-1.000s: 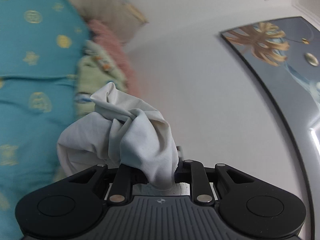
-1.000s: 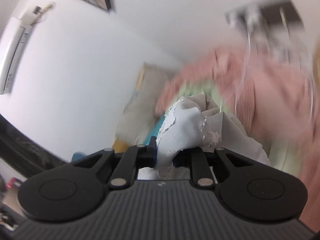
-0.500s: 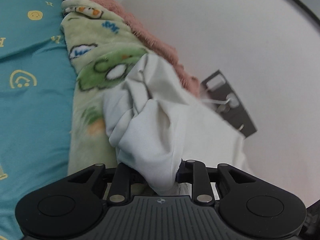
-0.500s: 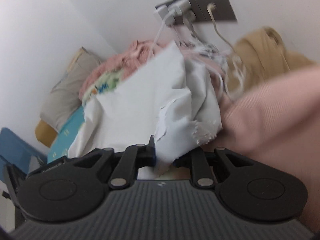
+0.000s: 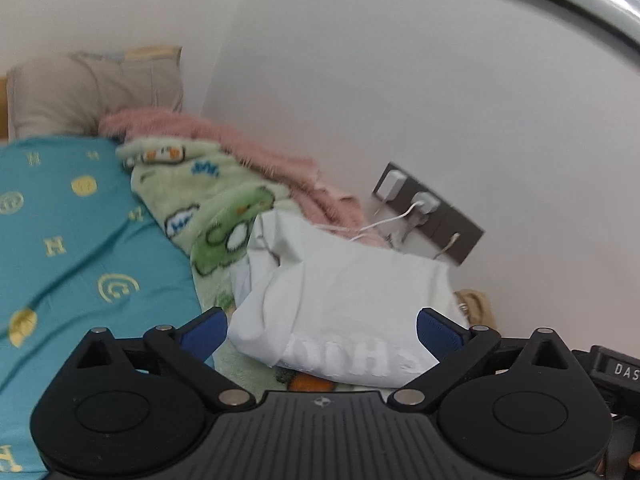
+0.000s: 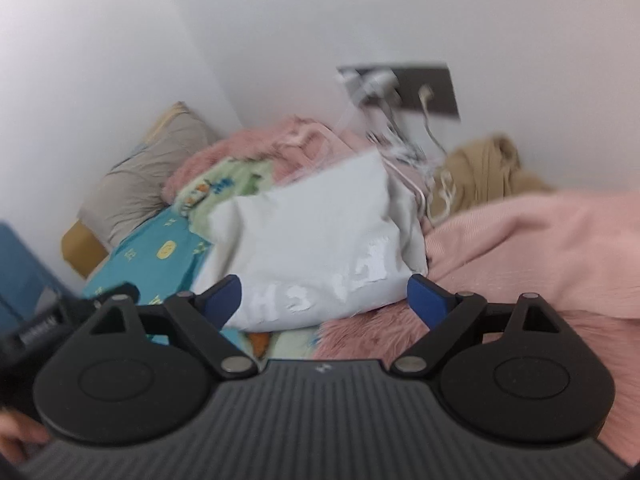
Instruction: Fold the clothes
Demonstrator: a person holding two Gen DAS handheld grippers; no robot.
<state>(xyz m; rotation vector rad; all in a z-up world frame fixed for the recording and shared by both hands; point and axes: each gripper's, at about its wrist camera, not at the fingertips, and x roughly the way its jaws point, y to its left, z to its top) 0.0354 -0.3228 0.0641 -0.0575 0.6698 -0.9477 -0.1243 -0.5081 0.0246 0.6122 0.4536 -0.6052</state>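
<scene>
Shirt (image 5: 344,300) down on the bed, folded into a white bundle, printed letters facing up near its front edge. Resting on the green cartoon blanket (image 5: 216,208), fuzzy pink blanket (image 5: 240,140) behind it by the wall. Teal sheet (image 5: 68,248) off to the left, beige pillow (image 5: 92,92) at the head. Dark socket plate (image 5: 428,216) on the wall just past the bundle, white chargers and cables plugged in.

Left gripper (image 5: 322,330) jaws opening, spread wide, blue pads either side of the shirt's near edge. Left pad clear of the cloth; right pad just beside it, contact hard to judge. Nothing clamped.

Right gripper (image 6: 324,296) jaws opening too, spread wide. Shirt (image 6: 316,248) between the blue pads in this view, left pad overlapping the cloth's edge, right pad clear of it. No grip there. Picture blurred. Ribbed pink cloth (image 6: 540,248) heaped to the right, tan garment (image 6: 484,172) bunched below the socket plate (image 6: 412,88). Part of the other gripper at far left, bit of a hand (image 6: 16,436) in the bottom corner.
</scene>
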